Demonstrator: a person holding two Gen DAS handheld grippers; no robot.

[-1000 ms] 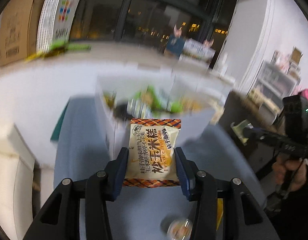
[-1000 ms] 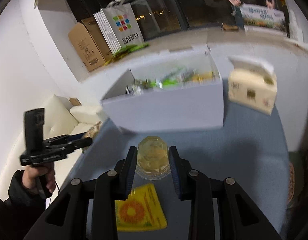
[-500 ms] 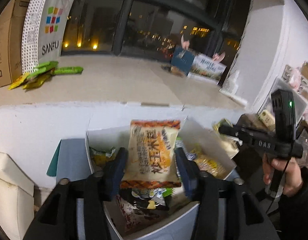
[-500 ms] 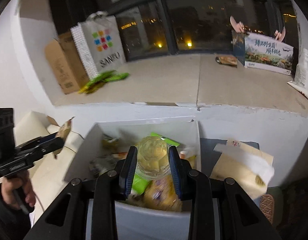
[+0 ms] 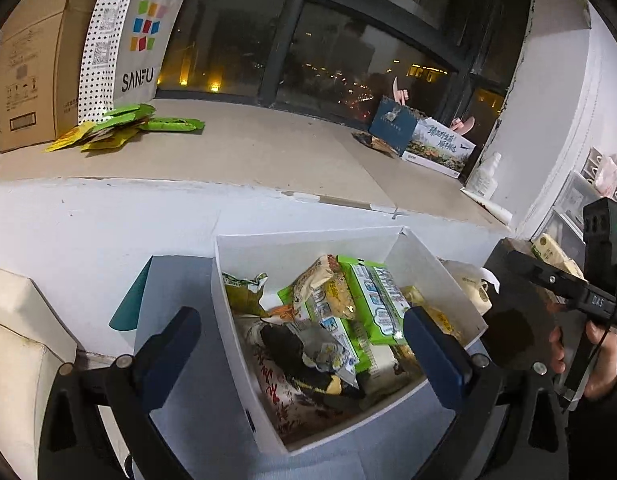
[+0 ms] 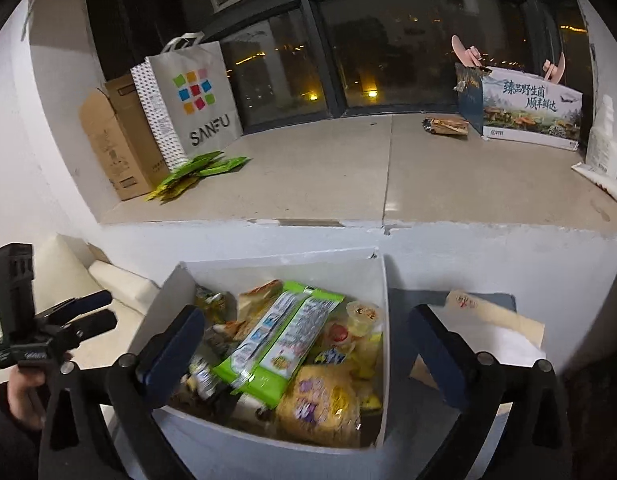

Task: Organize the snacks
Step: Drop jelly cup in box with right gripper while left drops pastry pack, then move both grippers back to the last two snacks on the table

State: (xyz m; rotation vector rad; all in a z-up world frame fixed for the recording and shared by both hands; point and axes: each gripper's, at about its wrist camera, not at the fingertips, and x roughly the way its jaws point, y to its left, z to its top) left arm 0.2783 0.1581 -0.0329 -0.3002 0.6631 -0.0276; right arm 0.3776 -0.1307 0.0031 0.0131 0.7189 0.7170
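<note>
A white box (image 5: 308, 242) (image 6: 284, 268) full of snack packets sits on the blue-grey table, right under both grippers. My left gripper (image 5: 300, 320) hangs above it, its jaws opening wide with nothing held between them. The tan and orange corn-cake packet (image 5: 322, 280) lies in the box against a long green packet (image 5: 372, 300). My right gripper (image 6: 306, 316) is also over the box with its jaws opening and nothing in them. The clear jelly cup (image 6: 362, 314) rests among the snacks near the box's right wall, beside the green packet (image 6: 284, 336).
Behind the box a white wall rises to a window ledge holding a SANFU paper bag (image 6: 192, 100), a cardboard box (image 6: 116, 140), green packets (image 6: 196, 170) and a printed gift box (image 6: 528, 108). A tissue box (image 6: 492, 320) stands right of the white box. A cream sofa (image 5: 12, 340) is at the left.
Both grippers moved from the table to over the box. The left one let go of the corn-cake packet, the right one let go of the jelly cup; both items now lie in the box.
</note>
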